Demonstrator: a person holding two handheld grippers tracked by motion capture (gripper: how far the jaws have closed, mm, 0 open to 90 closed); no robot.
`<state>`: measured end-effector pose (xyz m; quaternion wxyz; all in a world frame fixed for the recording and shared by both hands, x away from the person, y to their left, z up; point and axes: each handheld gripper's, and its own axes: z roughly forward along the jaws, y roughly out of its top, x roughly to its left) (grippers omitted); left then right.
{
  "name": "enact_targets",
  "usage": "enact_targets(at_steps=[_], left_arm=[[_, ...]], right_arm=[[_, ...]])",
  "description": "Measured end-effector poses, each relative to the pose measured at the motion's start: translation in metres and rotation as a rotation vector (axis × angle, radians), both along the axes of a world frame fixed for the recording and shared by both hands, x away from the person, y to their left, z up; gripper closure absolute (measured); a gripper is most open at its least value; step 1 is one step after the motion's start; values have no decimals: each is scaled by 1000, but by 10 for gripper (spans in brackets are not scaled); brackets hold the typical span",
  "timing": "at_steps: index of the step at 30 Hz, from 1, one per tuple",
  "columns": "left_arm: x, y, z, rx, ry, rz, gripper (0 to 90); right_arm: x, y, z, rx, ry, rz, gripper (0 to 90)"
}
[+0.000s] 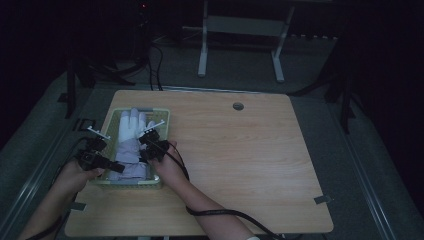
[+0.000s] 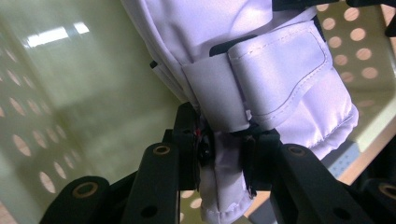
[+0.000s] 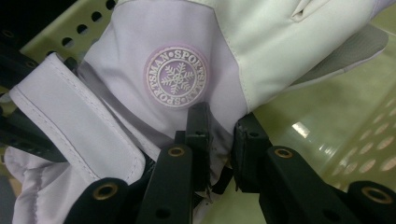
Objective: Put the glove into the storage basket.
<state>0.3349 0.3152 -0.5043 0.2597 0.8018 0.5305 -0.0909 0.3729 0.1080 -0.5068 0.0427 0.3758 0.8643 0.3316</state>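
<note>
A white and pale lilac ski glove (image 1: 131, 145) lies in a pale green perforated basket (image 1: 165, 116) at the table's left, fingers pointing away from me. My left gripper (image 1: 111, 165) is shut on the cuff at the glove's left side; in the left gripper view its jaws pinch the lilac cuff fabric (image 2: 224, 182) below the wrist strap (image 2: 275, 74). At the glove's right edge my right gripper (image 1: 146, 150) is shut on the fabric below a round snowflake badge (image 3: 176, 77). The right gripper (image 3: 220, 154) pinches a fold there. The glove (image 3: 261, 37) rests low in the basket.
The basket's holed wall (image 2: 28, 140) and smooth floor (image 3: 327, 112) surround the glove. The wooden table (image 1: 250, 150) stretches to the right, with a round cable hole (image 1: 238, 106) near its far edge. A desk frame (image 1: 240, 40) stands beyond on grey carpet.
</note>
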Motion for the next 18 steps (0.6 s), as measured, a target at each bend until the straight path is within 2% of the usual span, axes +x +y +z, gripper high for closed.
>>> enact_targets(at_steps=[6, 8, 11, 15, 18], left_arm=[[3, -3, -6, 47, 12, -26, 688], [3, -5, -7, 65, 18, -32, 685], [3, -6, -6, 78, 13, -38, 663], [4, -8, -6, 81, 16, -37, 662], [5, -11, -6, 95, 23, -26, 642]], right_arm=[[-2, 7, -2, -55, 11, -23, 763], [-2, 7, -2, -47, 32, -33, 725], [-2, 6, -2, -34, 29, -33, 698], [-5, 4, -2, -29, 10, -52, 656], [-7, 4, 2, -31, -34, -61, 552]])
